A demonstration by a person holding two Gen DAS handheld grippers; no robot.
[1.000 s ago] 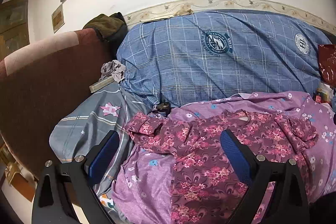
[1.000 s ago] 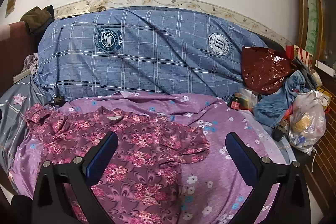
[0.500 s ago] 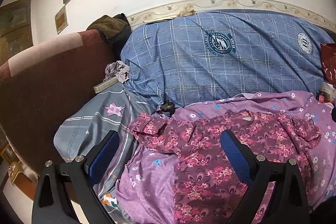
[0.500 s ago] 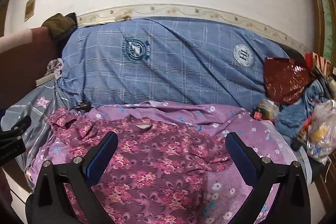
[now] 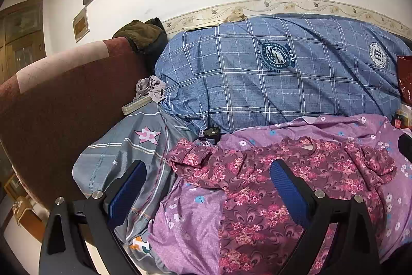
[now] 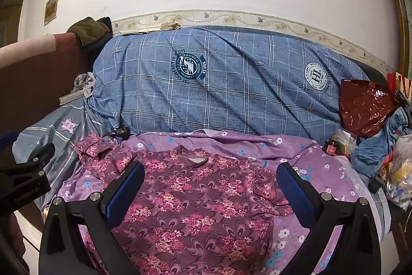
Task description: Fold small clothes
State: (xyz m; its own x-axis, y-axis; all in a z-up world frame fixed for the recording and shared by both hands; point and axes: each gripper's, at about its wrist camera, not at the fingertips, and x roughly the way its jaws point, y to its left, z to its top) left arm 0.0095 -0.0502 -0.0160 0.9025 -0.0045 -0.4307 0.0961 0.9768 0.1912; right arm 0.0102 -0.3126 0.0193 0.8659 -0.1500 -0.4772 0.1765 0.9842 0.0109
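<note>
A floral maroon top (image 6: 195, 200) lies face up and spread on a purple sheet (image 6: 303, 156) across a bed, its neckline toward a big blue plaid quilt (image 6: 219, 84) at the back. Nothing is folded yet.

From left to right: the left sleeve (image 5: 190, 159) is bunched near a grey pillow (image 5: 123, 153); the left gripper (image 5: 208, 190) hovers above it, jaws wide apart and holding nothing. The right gripper (image 6: 209, 188) hangs over the body of the top, jaws equally wide and empty. The right sleeve (image 6: 273, 197) seems already tucked inward, though the wrinkles make that hard to confirm.

To fold well, the left gripper should probably drop onto the crumpled sleeve's cuff, pinch only one layer, and draw it flat across the chest, while the right gripper steadies the cloth so the sheet below does not ride up.

Compared with a second ago, both cameras sit farther back and higher: more wall and picture frame show, and the left gripper's body now enters the right view's left edge.
</note>
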